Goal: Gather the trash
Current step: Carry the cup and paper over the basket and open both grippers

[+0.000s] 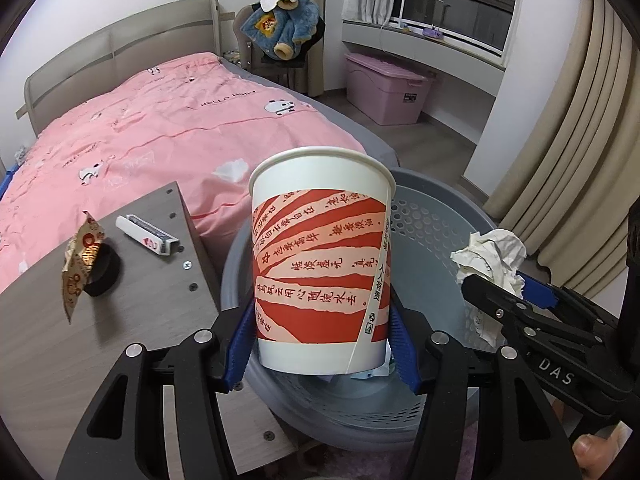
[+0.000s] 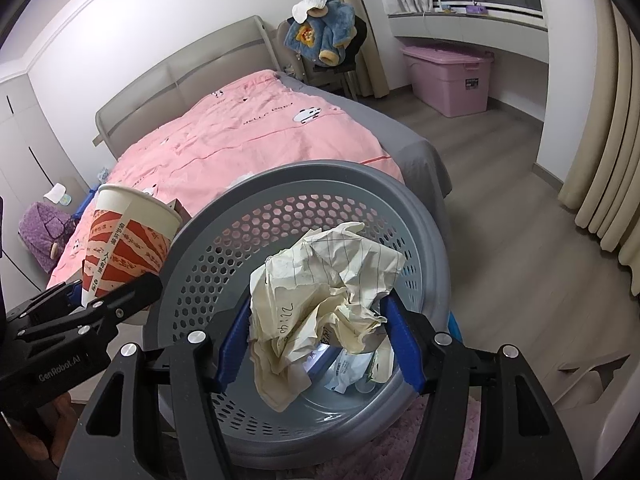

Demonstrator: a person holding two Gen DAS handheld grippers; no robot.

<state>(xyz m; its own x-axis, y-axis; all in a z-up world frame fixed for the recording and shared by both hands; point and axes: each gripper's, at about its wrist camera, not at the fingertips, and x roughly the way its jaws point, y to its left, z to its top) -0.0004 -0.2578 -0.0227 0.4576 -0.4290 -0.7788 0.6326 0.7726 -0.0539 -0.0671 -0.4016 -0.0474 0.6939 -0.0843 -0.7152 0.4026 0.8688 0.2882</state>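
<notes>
Clamped between the blue pads of the left gripper point(image 1: 322, 342), low in the centre of the left wrist view: a paper cup point(image 1: 320, 264), upright, white with a red and pink rayed print and dark characters, gripped near its base on both sides. Directly behind and below the cup, the grey perforated basket point(image 1: 436, 216), with scraps of paper lying at its bottom. Pinched in the right gripper point(image 2: 318, 340), lower centre of the right wrist view: a crumpled ball of lined, cream-coloured paper point(image 2: 324, 280), pressed by blue pads point(image 2: 230, 350) on either side and hanging over the open mouth of the basket, above wrappers lying inside. Seen again at the right edge of the left view, the same paper wad in black fingers over the basket's rim; seen at the left of the right view, the cup just outside the basket's wall. To the lower left of the left view, a wood-grain tabletop point(image 1: 48, 340) carrying a torn snack wrapper point(image 1: 80, 262), a black round object touching it, and a small white box point(image 1: 146, 234) just beyond. Across the upper left of both views, a bed with a pink quilt point(image 1: 140, 136). Further back, upper centre, a blue plush jacket point(image 1: 282, 26) on a chair, and to its right a pink storage bin point(image 1: 386, 88) on the wooden floor under the window ledge. Beige curtains point(image 1: 576, 140) down the right side.
</notes>
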